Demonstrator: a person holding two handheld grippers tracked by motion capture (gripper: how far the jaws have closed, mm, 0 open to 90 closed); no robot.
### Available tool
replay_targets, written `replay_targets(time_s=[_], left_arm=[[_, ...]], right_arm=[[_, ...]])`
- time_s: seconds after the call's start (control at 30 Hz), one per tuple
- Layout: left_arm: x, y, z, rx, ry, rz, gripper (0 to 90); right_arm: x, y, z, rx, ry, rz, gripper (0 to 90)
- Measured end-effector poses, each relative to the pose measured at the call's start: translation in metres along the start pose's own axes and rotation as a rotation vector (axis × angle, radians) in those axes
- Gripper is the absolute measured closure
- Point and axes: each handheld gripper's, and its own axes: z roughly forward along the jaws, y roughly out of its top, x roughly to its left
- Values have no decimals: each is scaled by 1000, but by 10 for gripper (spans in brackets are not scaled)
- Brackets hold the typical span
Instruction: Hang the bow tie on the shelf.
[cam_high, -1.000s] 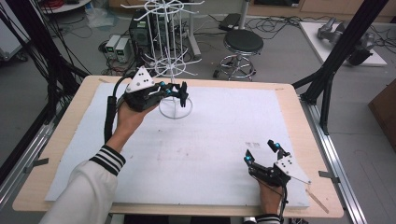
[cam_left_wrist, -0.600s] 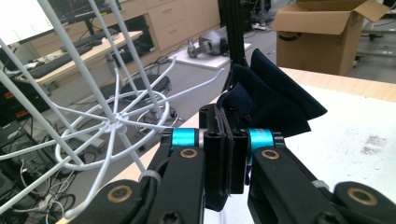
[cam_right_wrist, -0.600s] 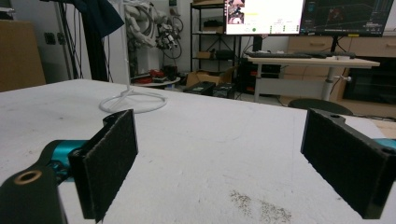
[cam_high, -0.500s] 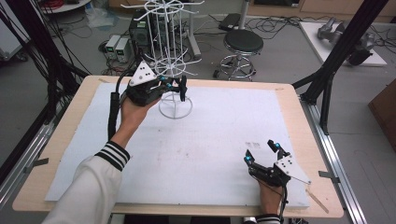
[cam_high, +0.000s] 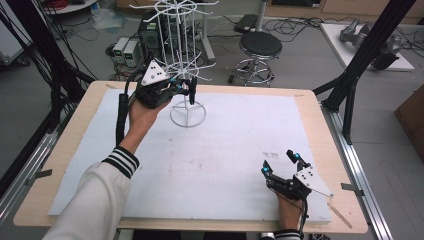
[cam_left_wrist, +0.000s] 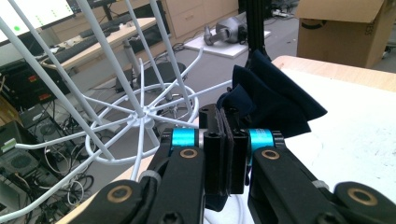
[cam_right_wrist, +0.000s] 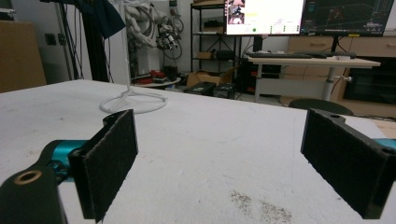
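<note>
A: Compared with a second earlier, what had changed for us?

B: Our left claw (cam_high: 189, 89) had risen from just above the ring foot of the white wire rack (cam_high: 186, 60) to the level of its lowest ring of arms. It also sat a little farther from us on the counter (cam_high: 310, 107). The dark blue cloth (cam_left_wrist: 273, 98) had travelled with it the whole way.

A: So was the cloth pinched, or only lying across the jaws?

B: Pinched. In the left claw view our two black jaws stood pressed together with a fold of the cloth between the pads, and the rest of it bunched up just beyond the tips.

A: What did that mean for the job?

B: We judged that we were in the approach to hanging it. The cloth was already level with the wire arms, which lay just ahead and to the left of the claw, but nothing was hooked yet.

A: And the pose of the left hand?

B: The forearm reached forward across the counter, wrist raised, with the claw pointing roughly level toward the rack's central post.

A: The other side?

B: Our right claw (cam_high: 281, 163) had not shifted. It rested low at the near right of the counter, jaws spread wide with nothing between them, and the rack stood well ahead of it.
</note>
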Motion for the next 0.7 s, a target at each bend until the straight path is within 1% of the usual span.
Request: replay_targets(time_s=[0.1,0.27,0.4,0.57,0.6,0.63,0.67,0.7], left_arm=[[1,0,2,12,6,4,882],[2,0,3,25,18,-4,873],[5,2,3,22,34,-26,779],[4,4,0,19,49,4,726],[4,4,-1,15,50,4,708],[4,5,-2,12,55,6,676],[4,4,-3,4,59,-2,645],[4,4,-5,-8,60,-5,595]], right_arm=[[0,0,0,0,0,0,100],[0,0,-1,1,-1,8,100],[0,0,-1,-4,-1,6,100],[0,0,-1,0,-1,9,100],[0,0,-1,-3,-2,5,100],[0,0,-1,0,-1,9,101],[0,0,-1,-1,-1,8,100],[0,0,-1,-2,-1,9,100]])
